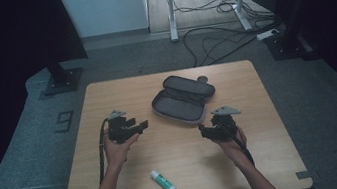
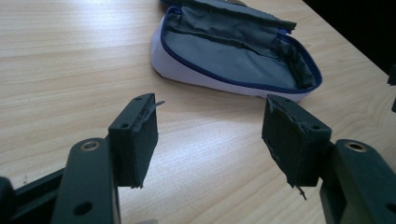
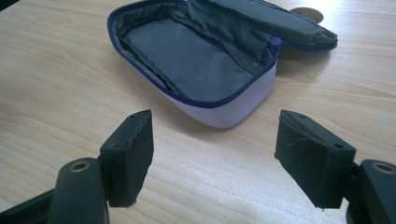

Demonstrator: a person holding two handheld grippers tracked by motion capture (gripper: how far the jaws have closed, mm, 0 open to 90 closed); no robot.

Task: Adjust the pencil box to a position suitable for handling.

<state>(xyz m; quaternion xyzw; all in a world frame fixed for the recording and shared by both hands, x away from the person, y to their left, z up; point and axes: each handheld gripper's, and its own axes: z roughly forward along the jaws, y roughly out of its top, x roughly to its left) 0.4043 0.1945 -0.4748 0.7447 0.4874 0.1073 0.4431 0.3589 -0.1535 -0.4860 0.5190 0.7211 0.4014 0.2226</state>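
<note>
Though unseen elsewhere, high-view glue stick (image 1: 163, 182) near table (image 1: 267, 160) edge.

The left claw (image 1: 137, 127) sits in the person's left hand (image 1: 116, 148), forearm coming up from below, its jaws pointing level toward the right claw and standing wide apart with nothing between the pads (image 2: 142, 140). The right claw (image 1: 206, 131) sits in the right hand (image 1: 232, 143), angled back toward the left claw, jaws likewise spread wide and empty, its pads (image 3: 135, 154) bare. A cable trails from each claw down along the wrist, and a grey three-cornered plate tops each.
</note>
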